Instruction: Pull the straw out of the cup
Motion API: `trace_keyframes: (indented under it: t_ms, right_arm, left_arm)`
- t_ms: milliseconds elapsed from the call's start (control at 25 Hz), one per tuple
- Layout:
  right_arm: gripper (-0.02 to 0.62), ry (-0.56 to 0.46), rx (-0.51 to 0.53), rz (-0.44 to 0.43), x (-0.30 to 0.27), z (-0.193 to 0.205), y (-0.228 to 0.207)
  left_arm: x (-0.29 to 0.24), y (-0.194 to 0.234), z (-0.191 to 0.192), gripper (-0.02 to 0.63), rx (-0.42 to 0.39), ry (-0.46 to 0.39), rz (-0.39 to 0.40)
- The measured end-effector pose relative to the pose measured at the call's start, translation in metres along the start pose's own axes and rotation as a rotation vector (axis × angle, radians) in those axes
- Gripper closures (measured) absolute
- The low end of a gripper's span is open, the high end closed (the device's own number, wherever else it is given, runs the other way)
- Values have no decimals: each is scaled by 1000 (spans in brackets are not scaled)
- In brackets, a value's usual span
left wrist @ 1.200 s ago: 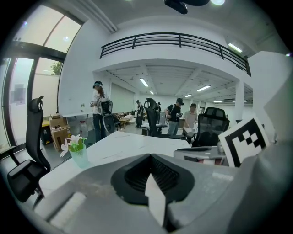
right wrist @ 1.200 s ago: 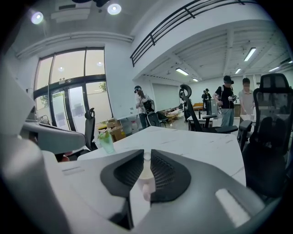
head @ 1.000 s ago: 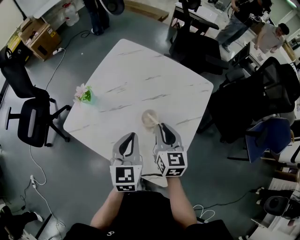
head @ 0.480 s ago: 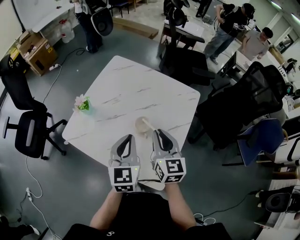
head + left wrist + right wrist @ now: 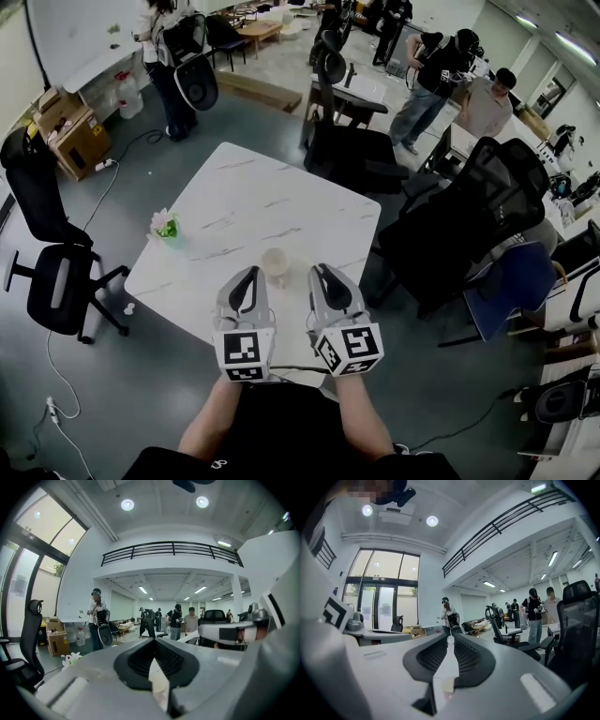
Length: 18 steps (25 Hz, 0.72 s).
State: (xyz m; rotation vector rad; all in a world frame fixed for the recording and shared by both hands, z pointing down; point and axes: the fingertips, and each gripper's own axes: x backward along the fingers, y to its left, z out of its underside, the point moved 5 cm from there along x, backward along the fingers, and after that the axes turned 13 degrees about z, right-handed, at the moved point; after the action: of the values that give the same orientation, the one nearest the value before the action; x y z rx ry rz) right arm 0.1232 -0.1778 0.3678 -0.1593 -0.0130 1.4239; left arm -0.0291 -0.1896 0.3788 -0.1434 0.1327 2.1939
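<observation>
A: So, is the straw (image 5: 447,641) coming out?
B: Apparently done: right fingers (image 5: 468,658) are pinching it, nearly closed, clear of the cup (image 5: 275,262) standing on the bench (image 5: 244,197). Left fingers (image 5: 136,660) are sitting shut, empty.

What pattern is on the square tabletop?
White marble-look tabletop with thin grey streaks; head view shows it best.

Left tool (image 5: 251,274) and right tool (image 5: 322,272) level, jaws together.

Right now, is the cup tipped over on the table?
No, the cup stands upright on the table, its round mouth facing up.
</observation>
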Motion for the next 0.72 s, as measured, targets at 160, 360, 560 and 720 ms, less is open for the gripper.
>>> trace_keyframes:
  t_ms: [160,360,560,720]
  right_arm:
    - [552,-37,-7,-2,10,-14,-3]
    - [552,-31,-6,-13,13,-12,0]
    - [552,-42,-13,-24,13,-13,5]
    - [552,-32,-14,-29,13,-10,5]
  left_arm:
    - [6,0,-7,604,-15,-23,-6]
    - [15,2,-7,604,-19,-24,-20]
    - [19,4,-6,604,-17,-20,-25]
    - [20,4,-2,604,-13,-6,-30]
